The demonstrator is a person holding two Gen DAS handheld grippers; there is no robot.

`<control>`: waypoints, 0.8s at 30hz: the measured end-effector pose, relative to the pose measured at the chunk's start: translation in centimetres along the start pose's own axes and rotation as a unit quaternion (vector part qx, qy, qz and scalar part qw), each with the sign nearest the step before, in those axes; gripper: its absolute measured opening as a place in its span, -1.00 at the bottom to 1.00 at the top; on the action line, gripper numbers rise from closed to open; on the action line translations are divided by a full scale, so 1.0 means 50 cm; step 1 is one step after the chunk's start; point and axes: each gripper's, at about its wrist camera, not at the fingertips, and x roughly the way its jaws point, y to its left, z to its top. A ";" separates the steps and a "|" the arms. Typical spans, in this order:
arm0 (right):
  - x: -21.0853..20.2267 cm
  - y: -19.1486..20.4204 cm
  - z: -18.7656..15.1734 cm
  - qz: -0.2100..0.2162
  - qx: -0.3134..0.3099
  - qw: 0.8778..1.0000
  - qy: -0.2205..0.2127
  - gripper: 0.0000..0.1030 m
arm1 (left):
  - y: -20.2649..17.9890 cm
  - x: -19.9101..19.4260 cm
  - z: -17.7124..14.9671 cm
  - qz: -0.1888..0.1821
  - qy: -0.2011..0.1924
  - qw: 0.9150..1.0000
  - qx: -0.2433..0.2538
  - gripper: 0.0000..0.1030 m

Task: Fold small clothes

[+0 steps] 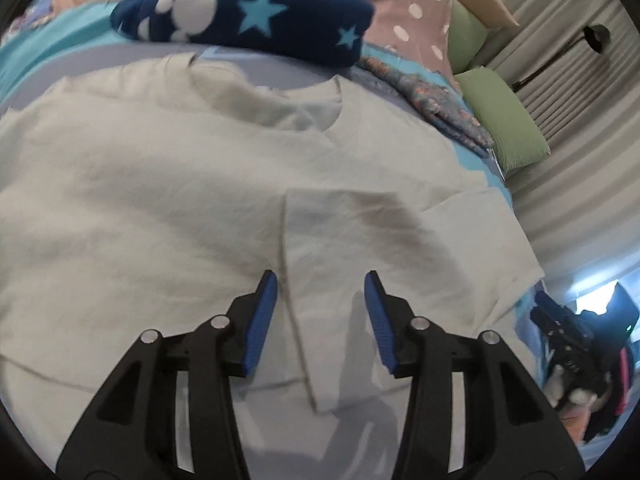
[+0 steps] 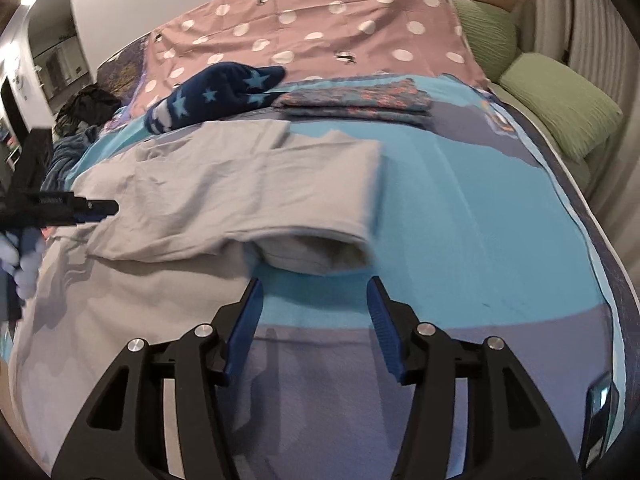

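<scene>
Off-white cotton T-shirt (image 1: 168,184), spread flat directly ahead of left gripper (image 1: 320,292), one side panel already folded inward; remaining folds judged outstanding. Both grippers released, empty; right gripper (image 2: 316,296) just short of the sleeve opening. Surface: blue bedspread (image 2: 480,216). Beyond: green pillows (image 2: 560,108), curtains (image 1: 580,92).

A bed (image 2: 460,208) under a blue cover; green pillows (image 2: 560,100) beside pleated curtains (image 1: 560,32); a black lamp (image 1: 596,36).

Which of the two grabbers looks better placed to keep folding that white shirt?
Probably the left gripper: it is open right above the white T-shirt, straddling a folded edge. The right gripper, also open, is over bare bedspread beside it.
</scene>
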 end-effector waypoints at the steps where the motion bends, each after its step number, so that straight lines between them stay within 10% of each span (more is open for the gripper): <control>1: 0.002 -0.007 0.000 0.000 0.008 1.000 0.003 0.08 | -0.007 0.002 0.002 -0.017 -0.001 1.000 0.007 -0.93; 8: 0.037 -0.013 0.022 0.012 0.035 0.999 0.018 0.09 | -0.052 -0.186 0.072 -0.043 -0.120 0.991 0.028 -0.95; 12: 0.051 0.023 0.042 0.026 0.019 0.999 0.015 0.10 | -0.021 -0.296 0.110 0.007 -0.175 0.984 0.036 -0.95; 24: 0.102 0.117 0.056 0.020 -0.043 0.998 0.034 0.10 | 0.195 -0.261 0.069 0.092 -0.132 0.985 -0.070 -0.95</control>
